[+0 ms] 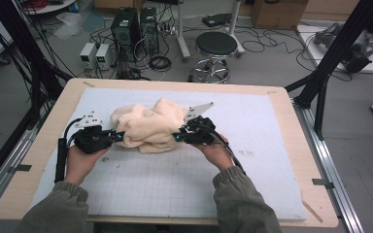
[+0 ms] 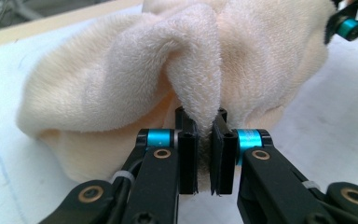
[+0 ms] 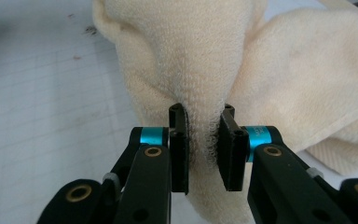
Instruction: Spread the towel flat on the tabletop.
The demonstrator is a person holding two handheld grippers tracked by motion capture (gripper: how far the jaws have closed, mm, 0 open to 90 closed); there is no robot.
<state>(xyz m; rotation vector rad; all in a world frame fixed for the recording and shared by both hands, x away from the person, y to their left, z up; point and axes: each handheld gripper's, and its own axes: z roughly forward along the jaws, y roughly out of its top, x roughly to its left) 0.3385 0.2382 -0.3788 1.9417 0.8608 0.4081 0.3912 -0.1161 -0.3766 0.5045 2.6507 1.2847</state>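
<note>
A: Nearest, what do the tongs have?

B: The left tongs (image 2: 205, 161) are clamped on a fold of the cream towel (image 1: 148, 124); the right tongs (image 3: 204, 149) pinch another fold at its opposite side.

A: And the towel itself?

B: Bunched in a heap on the white gridded mat (image 1: 175, 179) covering the surface (image 1: 296, 145), between both hands.

A: Beyond that?

B: On the floor past the far edge, a black stool (image 1: 216, 46) and computer towers (image 1: 125, 26) amid cables.

the towel (image 2: 121, 84) runs off the top edge, its far side hidden.
</note>
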